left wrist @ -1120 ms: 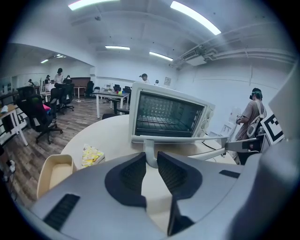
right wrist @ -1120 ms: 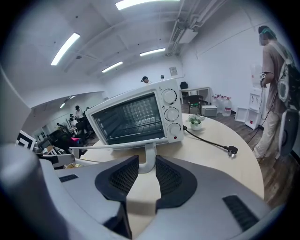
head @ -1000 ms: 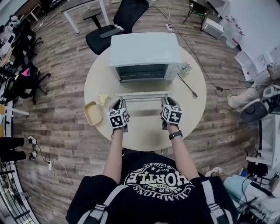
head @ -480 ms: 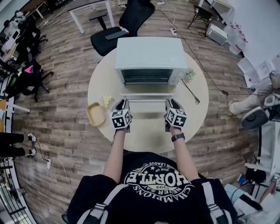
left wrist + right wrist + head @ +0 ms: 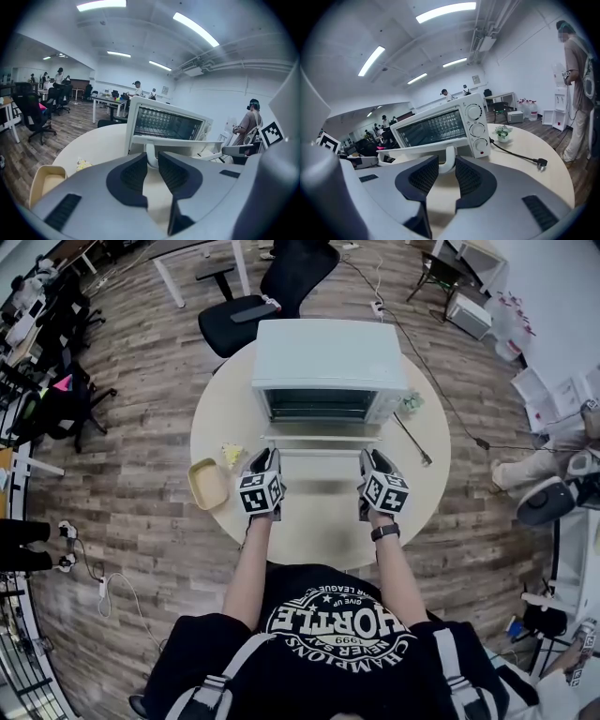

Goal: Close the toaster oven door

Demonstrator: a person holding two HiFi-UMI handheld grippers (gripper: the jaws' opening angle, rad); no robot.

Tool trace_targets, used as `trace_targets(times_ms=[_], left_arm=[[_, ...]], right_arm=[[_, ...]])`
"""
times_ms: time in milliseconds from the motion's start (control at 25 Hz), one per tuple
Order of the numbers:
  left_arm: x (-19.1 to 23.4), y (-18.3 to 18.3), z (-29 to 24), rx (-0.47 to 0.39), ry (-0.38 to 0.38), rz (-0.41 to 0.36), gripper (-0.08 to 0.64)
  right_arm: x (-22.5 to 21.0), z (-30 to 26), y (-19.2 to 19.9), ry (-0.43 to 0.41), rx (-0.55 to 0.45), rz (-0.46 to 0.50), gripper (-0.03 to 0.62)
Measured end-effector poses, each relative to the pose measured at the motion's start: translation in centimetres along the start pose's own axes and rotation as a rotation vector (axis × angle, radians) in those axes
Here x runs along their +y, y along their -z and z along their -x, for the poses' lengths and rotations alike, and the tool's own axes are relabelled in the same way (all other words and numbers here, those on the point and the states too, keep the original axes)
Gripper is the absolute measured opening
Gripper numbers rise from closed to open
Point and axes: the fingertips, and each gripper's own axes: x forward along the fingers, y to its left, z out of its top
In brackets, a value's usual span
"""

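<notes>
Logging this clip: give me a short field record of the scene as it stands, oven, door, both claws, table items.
appliance: toaster oven on round table
door: open, interior rack visible
left claw: closed on door handle, left end
right claw: closed on door handle, right end
also on table: yellow tray, small plant, loose power plug

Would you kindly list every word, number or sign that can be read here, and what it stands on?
"CHAMPIONS": the person's black T-shirt, seen inverted.
"NEVER SAY", "GIVE UP": same T-shirt.
Large middle word and small number on it: not surely readable.
Toaster oven dial markings: too small to read.
Square markers: patterns, no words.
</notes>
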Motion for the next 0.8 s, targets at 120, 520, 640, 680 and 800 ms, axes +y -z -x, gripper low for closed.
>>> trace_targets(times_ms=[120,520,640,680,800], left_arm=[[-0.2,-0.6,-0.3,0.001,-0.001,0.017,0.089],[-0.2,-1.9,-0.7,-0.019,0.023,0.013,0.094],[0.0,-2.0,-0.8,-0.024,0.024,0.004,0.094],[-0.1,-2.2,-0.8,-0.024,0.025,0.000,0.094],[-0.3,-2.6,-1.1,-0.028,0.033,-0.010,0.095]], right_arm=[[-0.1,-0.2,-0.7,-0.002,-0.009,0.007,0.133],[0.1,-0.6,-1.9,-0.001,-0.016,0.026,0.137],[0.3,-0.7,-2.1,0.006,-0.026,0.031,0.138],[0.3,-0.8,-2.2,0.007,-0.028,0.033,0.138],[0.1,-0.9,-2.7,0.002,-0.034,0.034,0.138]])
